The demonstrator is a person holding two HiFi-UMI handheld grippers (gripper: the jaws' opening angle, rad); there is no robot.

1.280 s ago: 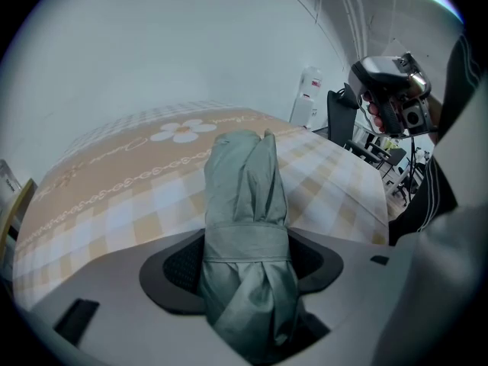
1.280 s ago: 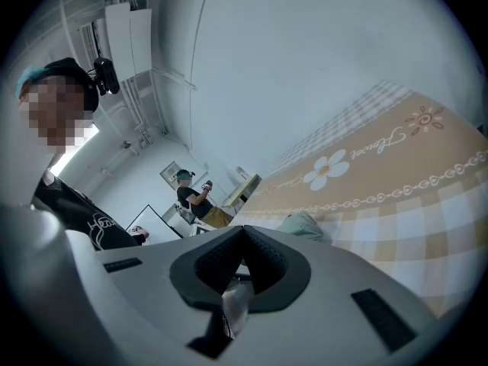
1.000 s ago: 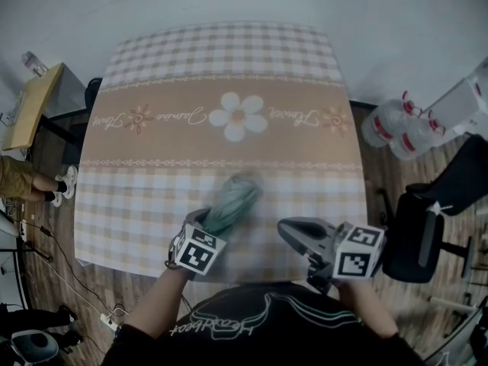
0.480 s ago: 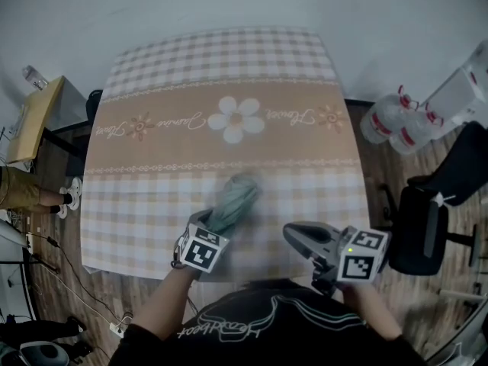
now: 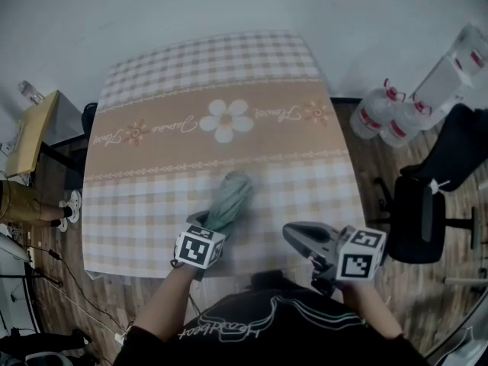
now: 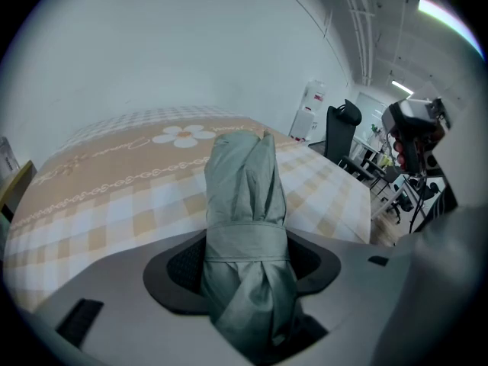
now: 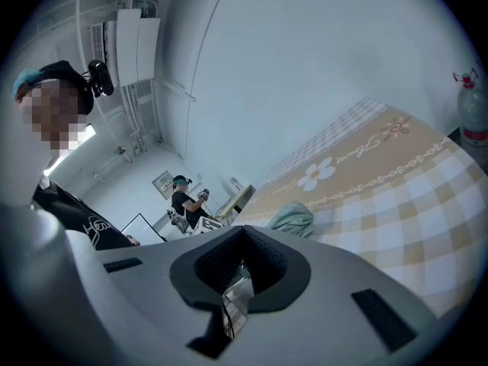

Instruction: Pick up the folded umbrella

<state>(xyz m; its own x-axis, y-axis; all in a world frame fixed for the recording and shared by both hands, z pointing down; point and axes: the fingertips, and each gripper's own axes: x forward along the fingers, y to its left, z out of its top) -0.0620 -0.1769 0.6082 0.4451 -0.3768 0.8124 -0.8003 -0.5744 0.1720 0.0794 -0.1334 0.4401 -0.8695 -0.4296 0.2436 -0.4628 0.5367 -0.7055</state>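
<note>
While stretched over checked tablecloth (image 5: 152,204) near its front edge, sits clamped between left gripper (image 6: 245,259) pads at the strap band: folded umbrella (image 6: 244,181), tip pointing away from that claw. Shows right gripper (image 5: 291,233) well to its right, jaws pinched together on nothing.

Black chair (image 5: 423,223) and water jugs (image 5: 381,117) stand on wood floor (image 5: 379,168).

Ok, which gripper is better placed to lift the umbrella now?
Left: the left gripper grips the folded umbrella at its near end, while the right gripper is empty, off to the side.
</note>
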